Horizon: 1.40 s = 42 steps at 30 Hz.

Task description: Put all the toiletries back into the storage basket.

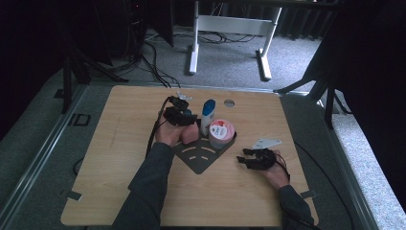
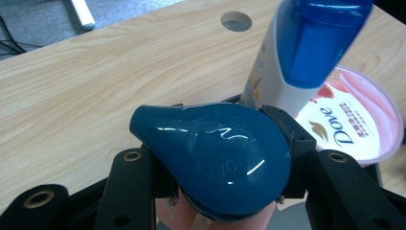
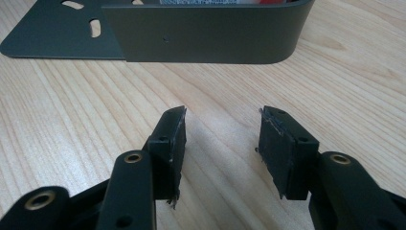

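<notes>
Left tongs [image 2: 215,163]: pinched on pink bottle's [image 1: 190,134] blue cap [image 2: 215,158], probably to be set in tray [image 1: 201,160] | right tongs [image 3: 222,143]: spread, rested empty on table [image 3: 72,124].

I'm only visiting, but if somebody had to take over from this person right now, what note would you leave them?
Left tongs: shut on the pink bottle, gripping its teal cap, at the dark rack.
Right tongs: open with nothing between them, low over the wooden table just right of the rack.
In the rack: a white bottle with a blue cap and a pink Dove tub, both upright.
Done: two items stand in the rack. Left: probably to settle or lift the pink bottle; I cannot tell which.
</notes>
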Tool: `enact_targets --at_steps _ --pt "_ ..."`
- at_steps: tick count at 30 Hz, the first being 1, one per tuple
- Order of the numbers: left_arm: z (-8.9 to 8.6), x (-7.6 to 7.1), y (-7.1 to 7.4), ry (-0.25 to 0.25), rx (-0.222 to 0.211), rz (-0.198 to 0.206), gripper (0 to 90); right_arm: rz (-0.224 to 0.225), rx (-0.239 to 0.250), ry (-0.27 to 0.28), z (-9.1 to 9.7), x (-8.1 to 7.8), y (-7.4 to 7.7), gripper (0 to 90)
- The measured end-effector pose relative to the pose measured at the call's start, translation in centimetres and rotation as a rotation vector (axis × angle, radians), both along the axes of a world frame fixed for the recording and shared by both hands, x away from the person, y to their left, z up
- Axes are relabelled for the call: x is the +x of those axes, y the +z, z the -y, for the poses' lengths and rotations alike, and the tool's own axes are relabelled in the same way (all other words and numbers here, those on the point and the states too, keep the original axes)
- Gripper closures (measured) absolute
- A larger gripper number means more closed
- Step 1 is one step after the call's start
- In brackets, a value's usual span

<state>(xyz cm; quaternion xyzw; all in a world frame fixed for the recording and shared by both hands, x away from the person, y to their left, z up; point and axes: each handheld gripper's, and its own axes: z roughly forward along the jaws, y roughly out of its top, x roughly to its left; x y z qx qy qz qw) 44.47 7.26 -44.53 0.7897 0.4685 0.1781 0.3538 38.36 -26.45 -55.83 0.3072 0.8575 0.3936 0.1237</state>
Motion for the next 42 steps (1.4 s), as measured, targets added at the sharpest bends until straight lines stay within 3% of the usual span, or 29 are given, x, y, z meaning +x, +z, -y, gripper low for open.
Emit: enact_targets --at_steps 5,25,42 --pt "0.1 0.4 -0.2 0.017 0.001 -0.003 53.1 -0.001 0.0 0.0 0.0 0.0 0.0 52.0" --pt "1.2 1.5 -0.5 0.007 0.018 0.011 53.2 0.0 -0.003 0.002 0.0 0.0 0.0 52.0" --pt "1.0 2.2 -0.9 0.02 0.005 0.011 53.1 -0.001 0.0 0.002 -0.1 0.0 0.0 52.0"
